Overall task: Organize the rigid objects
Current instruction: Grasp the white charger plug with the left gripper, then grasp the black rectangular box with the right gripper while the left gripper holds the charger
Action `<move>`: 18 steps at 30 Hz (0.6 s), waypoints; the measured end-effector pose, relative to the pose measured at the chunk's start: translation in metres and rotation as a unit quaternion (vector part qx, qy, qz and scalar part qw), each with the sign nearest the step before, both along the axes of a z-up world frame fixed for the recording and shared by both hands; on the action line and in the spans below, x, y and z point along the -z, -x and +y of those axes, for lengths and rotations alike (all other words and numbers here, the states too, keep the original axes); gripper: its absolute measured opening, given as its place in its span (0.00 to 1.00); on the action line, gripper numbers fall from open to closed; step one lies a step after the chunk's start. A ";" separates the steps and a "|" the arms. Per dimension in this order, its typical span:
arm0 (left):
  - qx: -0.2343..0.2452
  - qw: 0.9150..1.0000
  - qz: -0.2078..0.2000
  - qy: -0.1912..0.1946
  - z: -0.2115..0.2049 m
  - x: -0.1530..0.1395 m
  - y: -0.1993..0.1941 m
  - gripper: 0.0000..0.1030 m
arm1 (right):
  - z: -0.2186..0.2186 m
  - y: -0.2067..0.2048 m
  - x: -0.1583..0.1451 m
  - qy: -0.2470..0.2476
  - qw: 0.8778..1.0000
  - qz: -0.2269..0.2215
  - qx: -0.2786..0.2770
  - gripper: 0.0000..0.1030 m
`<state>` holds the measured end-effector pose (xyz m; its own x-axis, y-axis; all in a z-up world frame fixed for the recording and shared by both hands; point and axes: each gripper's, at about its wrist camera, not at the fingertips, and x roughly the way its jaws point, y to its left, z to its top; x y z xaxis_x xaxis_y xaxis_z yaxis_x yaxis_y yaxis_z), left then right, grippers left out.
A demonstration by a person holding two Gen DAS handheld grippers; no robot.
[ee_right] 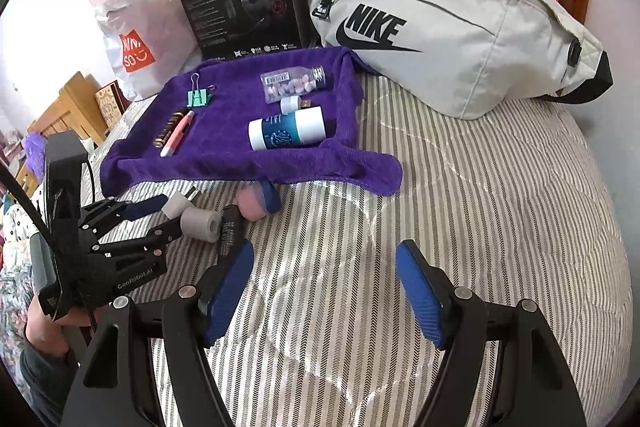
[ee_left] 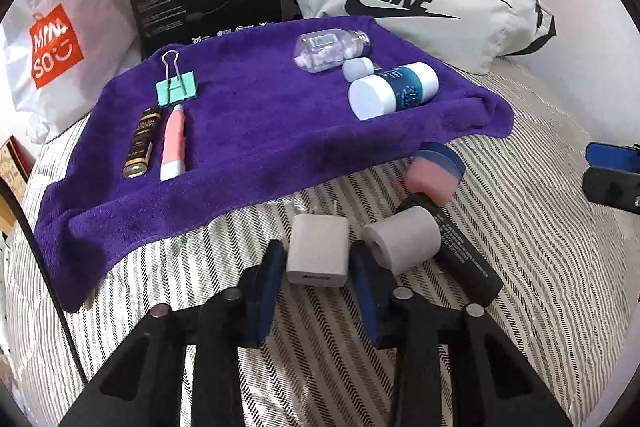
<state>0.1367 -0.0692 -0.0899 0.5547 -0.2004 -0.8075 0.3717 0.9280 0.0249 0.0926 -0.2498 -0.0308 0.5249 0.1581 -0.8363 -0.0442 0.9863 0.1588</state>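
A striped quilt [ee_right: 460,227] of woven, herringbone-lined cloth covers the bed. At its far end lies a soft grey fabric bag [ee_right: 452,39] printed with a black logo, beside an upright glossy black cardboard box [ee_right: 240,7] and a crinkled white plastic shopping bag [ee_left: 60,47].

A plush purple towel [ee_left: 260,131] is spread flat in front of them. On its right part lie a cylindrical white-and-teal bottle [ee_left: 394,89] on its side, a clear plastic bottle [ee_left: 330,49] holding pale tablets, and a small white USB stick [ee_right: 296,104] between the two. On its left part lie a mint-green metal binder clip [ee_left: 176,85], a slim pink-and-white pen [ee_left: 174,143] and a dark tube with gold lettering [ee_left: 142,143], the last two side by side.

On the quilt just in front of the towel are a round pink-and-blue jar [ee_left: 434,173] tipped on its side, a black cylinder with small white print [ee_left: 468,259], and a matte grey roll [ee_left: 404,237] touching it.

The left gripper [ee_left: 316,259] has black arms and blue ribbed pads; these pads are closed against the two sides of a small white boxy charger [ee_left: 318,255], smooth plastic with rounded corners, which sits low over the quilt near the towel's front edge.

The right gripper [ee_right: 324,291] hovers over bare quilt with its blue pads spread apart and nothing between them.
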 end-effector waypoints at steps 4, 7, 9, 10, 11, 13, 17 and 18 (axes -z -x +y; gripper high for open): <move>0.000 1.000 -0.003 0.007 0.000 0.000 0.000 0.26 | 0.002 -0.002 0.009 0.003 1.000 0.011 -0.003 0.71; -0.005 1.000 -0.003 0.004 0.004 -0.001 0.002 0.26 | 0.006 -0.003 0.015 0.000 1.000 0.014 -0.009 0.71; -0.013 1.000 -0.007 -0.009 0.010 -0.002 0.005 0.26 | 0.013 -0.004 0.019 -0.003 1.000 0.015 -0.016 0.71; -0.015 1.000 -0.006 -0.012 0.012 -0.001 0.005 0.26 | 0.017 -0.005 0.020 -0.003 1.000 0.015 -0.020 0.71; -0.019 1.000 -0.006 -0.011 0.016 -0.002 0.007 0.26 | 0.023 -0.006 0.022 -0.002 1.000 0.014 -0.025 0.71; -0.024 1.000 -0.001 -0.006 0.024 -0.002 0.008 0.26 | 0.037 -0.009 0.025 -0.001 0.999 0.013 -0.042 0.71; -0.037 0.999 0.001 -0.009 0.036 -0.003 0.013 0.26 | 0.067 -0.015 0.037 0.020 0.997 0.010 -0.080 0.71; -0.040 0.999 0.003 -0.007 0.039 -0.002 0.013 0.26 | 0.075 -0.017 0.040 0.030 0.995 0.007 -0.090 0.70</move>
